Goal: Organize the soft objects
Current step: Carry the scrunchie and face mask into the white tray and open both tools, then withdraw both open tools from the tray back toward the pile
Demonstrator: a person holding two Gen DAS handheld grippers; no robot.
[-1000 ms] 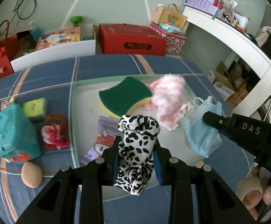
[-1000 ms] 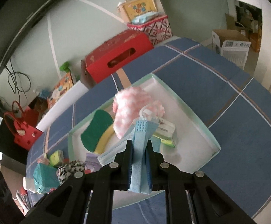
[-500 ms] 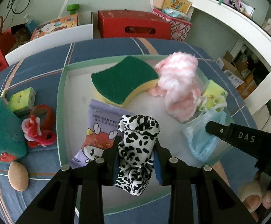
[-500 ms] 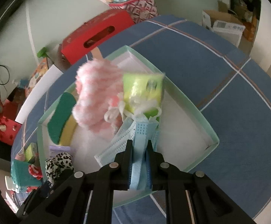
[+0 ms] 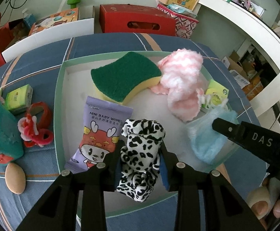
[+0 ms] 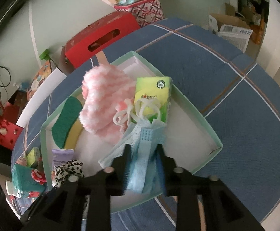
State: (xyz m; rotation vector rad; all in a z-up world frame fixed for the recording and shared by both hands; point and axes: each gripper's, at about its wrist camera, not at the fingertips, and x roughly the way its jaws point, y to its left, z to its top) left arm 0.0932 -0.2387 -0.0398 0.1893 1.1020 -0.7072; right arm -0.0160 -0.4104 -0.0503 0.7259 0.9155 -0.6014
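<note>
- Since a second ago you've brought both grippers down over the green-rimmed tray (image 5: 60, 88); its contents fill much more of each wrist view.
- Left gripper (image 5: 141, 154): jaws opening a little, the leopard-print fabric (image 5: 140, 154) is between them and the pads touch it on both sides. It hangs over the tray's near edge, beside the purple baby-wipes pack (image 5: 99, 132).
- Right gripper (image 6: 142, 155): jaws opening, clearly wider than a second ago. The blue face mask (image 6: 142, 154) sits between the fingers with a gap showing beside it on the right, so the pinch looks released. The mask lies in the tray with its white ear loops draped over the green tissue pack (image 6: 152, 96).
- Already in the tray: green-and-yellow sponge (image 5: 124, 79) at the back, pink fluffy cloth (image 5: 180, 82) just right of it, touching the mask and tissue pack.
- Outside the tray, on the blue plaid cloth (image 5: 39, 67) to your left: teal pouch (image 5: 1, 132), small green tissue pack (image 5: 19, 99), red-and-white fuzzy tangle (image 5: 35, 129), tan egg-shaped object (image 5: 15, 178).
- In the left wrist view your right hand's fingertips (image 5: 261, 206) show bottom right under the right gripper's body.
</note>
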